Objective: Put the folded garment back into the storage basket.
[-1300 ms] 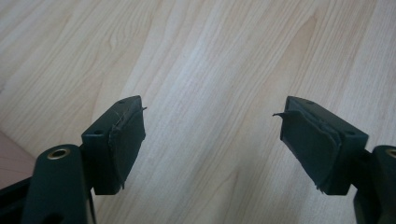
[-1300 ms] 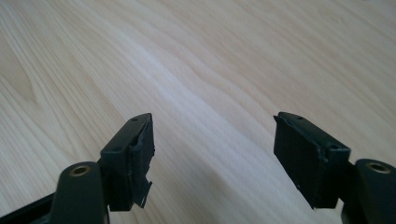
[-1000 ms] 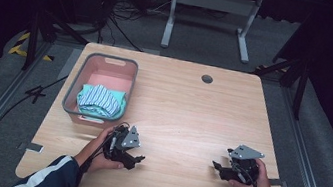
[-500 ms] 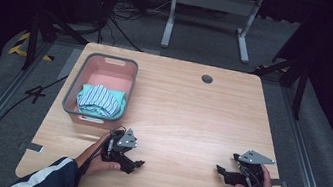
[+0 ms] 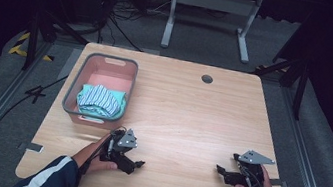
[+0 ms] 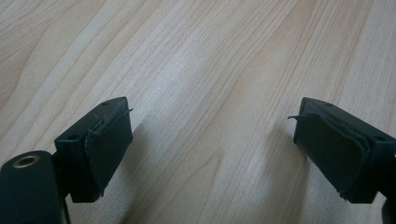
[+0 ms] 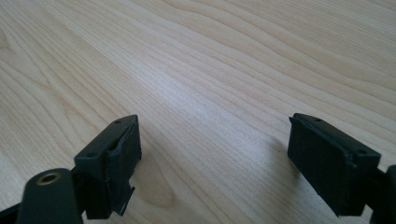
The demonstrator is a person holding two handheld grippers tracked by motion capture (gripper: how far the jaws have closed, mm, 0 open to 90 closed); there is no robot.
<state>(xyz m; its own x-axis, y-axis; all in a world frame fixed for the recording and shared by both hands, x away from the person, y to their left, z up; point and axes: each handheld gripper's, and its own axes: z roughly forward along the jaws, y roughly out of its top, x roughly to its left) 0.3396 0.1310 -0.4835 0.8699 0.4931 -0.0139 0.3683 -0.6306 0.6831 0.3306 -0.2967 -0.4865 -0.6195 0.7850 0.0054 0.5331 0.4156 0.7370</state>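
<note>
Grippers: my left gripper (image 5: 135, 163) and right gripper (image 5: 221, 170) rest empty, jaws wide, near tabletop (image 5: 191, 117) front edge.
Basket: pink basket (image 5: 95, 115), striped cloth (image 5: 100, 99), left edge, probably staged within reach.

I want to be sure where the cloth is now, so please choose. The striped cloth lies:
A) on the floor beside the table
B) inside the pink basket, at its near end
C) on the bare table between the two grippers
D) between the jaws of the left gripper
B: in the high view the striped cloth sits inside the pink basket, bunched at its near end, apart from both grippers.
</note>
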